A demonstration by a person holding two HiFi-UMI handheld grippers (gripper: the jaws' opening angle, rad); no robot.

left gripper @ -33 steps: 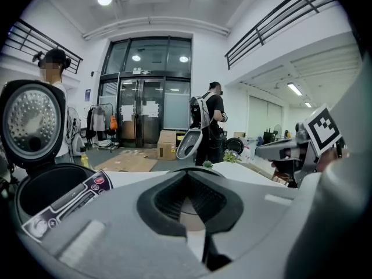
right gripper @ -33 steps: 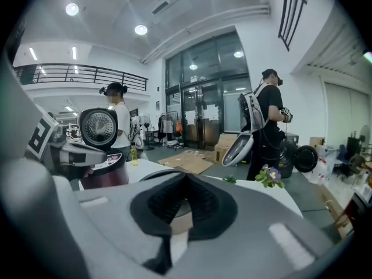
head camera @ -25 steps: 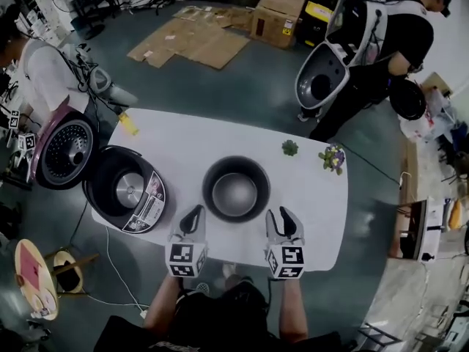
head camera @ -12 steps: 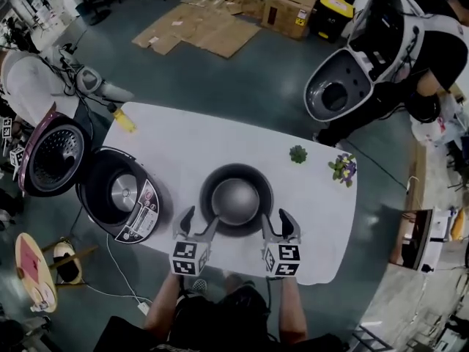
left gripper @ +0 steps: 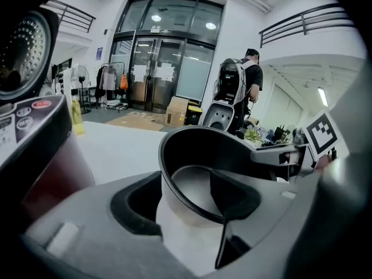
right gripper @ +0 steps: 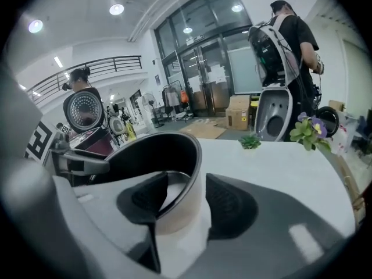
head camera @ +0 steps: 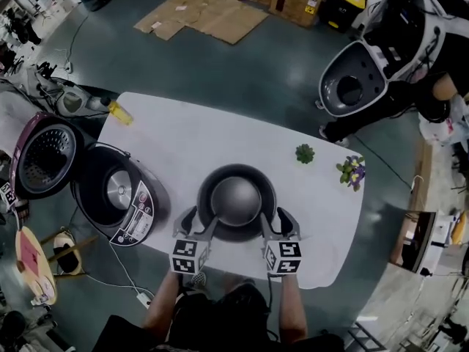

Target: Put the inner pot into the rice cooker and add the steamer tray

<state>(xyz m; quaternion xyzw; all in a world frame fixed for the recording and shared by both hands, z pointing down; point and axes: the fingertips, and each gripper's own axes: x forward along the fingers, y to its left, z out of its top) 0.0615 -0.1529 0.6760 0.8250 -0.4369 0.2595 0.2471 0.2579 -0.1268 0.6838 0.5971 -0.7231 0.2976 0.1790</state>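
The dark inner pot (head camera: 234,199) stands upright in the middle of the white table (head camera: 183,141). The rice cooker (head camera: 121,196) stands at the table's left end, body empty and its lid (head camera: 45,160) swung back. My left gripper (head camera: 199,222) straddles the pot's near-left rim (left gripper: 192,199), one pad (left gripper: 136,199) outside and one (left gripper: 232,193) inside; its jaws are closing but the pads are still apart from the wall. My right gripper (head camera: 275,220) straddles the near-right rim (right gripper: 195,173), open, with one pad (right gripper: 145,196) inside and one (right gripper: 232,202) outside.
A yellow bottle (head camera: 121,114) lies at the table's far-left corner. A small green plant (head camera: 305,153) and purple flowers (head camera: 352,172) sit at the far right. Beyond the table a person (head camera: 432,57) carries another open cooker (head camera: 352,90). Cardboard (head camera: 212,9) lies on the floor.
Both grippers have come down and forward from the table's near edge onto the pot's near rim. Their jaws, narrower before, now stand wide on either side of the rim.
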